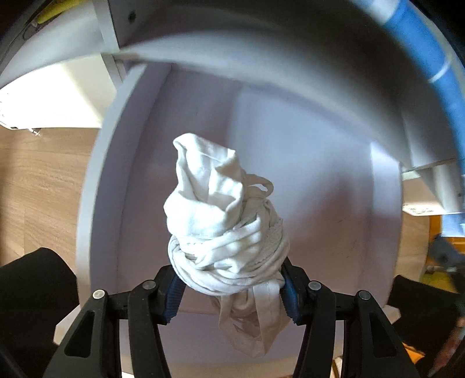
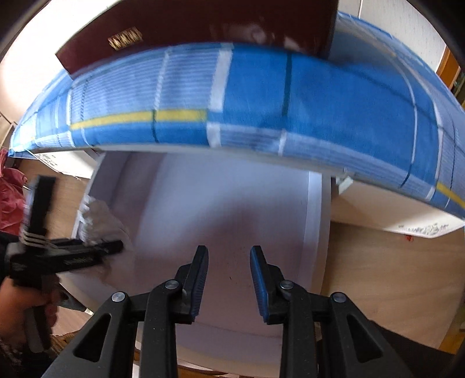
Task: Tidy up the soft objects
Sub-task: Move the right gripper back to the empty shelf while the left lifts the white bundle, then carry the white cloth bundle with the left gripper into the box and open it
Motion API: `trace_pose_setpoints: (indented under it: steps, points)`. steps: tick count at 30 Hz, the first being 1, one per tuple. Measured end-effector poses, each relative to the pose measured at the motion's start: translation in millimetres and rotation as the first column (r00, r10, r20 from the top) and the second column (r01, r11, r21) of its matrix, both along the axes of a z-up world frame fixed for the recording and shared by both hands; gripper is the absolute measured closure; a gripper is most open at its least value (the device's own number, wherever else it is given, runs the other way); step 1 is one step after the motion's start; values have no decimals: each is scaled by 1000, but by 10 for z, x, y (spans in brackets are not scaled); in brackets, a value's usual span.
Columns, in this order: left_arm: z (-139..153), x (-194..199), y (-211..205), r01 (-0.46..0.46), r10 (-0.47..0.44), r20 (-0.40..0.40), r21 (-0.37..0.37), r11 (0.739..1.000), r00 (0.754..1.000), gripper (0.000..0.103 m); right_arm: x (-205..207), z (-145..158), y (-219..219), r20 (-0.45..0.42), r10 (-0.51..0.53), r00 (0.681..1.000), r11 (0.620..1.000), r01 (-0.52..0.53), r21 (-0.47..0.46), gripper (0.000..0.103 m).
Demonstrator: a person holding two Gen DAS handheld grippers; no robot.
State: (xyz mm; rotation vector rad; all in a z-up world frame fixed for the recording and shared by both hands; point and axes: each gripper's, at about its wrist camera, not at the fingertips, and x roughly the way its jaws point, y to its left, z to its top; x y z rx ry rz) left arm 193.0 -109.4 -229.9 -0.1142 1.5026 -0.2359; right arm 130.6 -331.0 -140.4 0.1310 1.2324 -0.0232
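Note:
A twisted bundle of white cloth [image 1: 221, 221] hangs above the open white drawer [image 1: 328, 203], and my left gripper [image 1: 229, 270] is shut on its lower, knotted part. A loose tail of the cloth droops below the blue pads. In the right wrist view, that left gripper [image 2: 72, 256] shows blurred at the drawer's left edge with the white cloth [image 2: 98, 221] in it, held by a person's hand [image 2: 17, 314]. My right gripper [image 2: 229, 253] points down into the drawer [image 2: 232, 203], its jaws a little apart with nothing between them.
A blue checked fabric [image 2: 290, 101] with a yellow stripe covers the surface above the drawer. Red cloth [image 2: 11, 197] lies at the far left. Wooden floor [image 2: 392, 276] runs on both sides of the drawer. A dark red panel [image 2: 203, 23] stands behind.

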Motion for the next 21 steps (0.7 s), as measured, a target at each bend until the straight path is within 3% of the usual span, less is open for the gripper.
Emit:
trace_pose_setpoints:
  steps: [5,11,21]
  points:
    - [427,-116,20,87,-87,94,3,996,992,46,12,-326,-54,-101,-50,994,998,53,29,72]
    - [943,-224,8,170,-164,179,-17,985,970,46,-51,-513,-10,-180,-58,982,995,72,74,72]
    - [2001,-202,-196,316,-287,349,-28,948,892,46,-21,-584,-4,-191,-57,980,992,78,104,71]
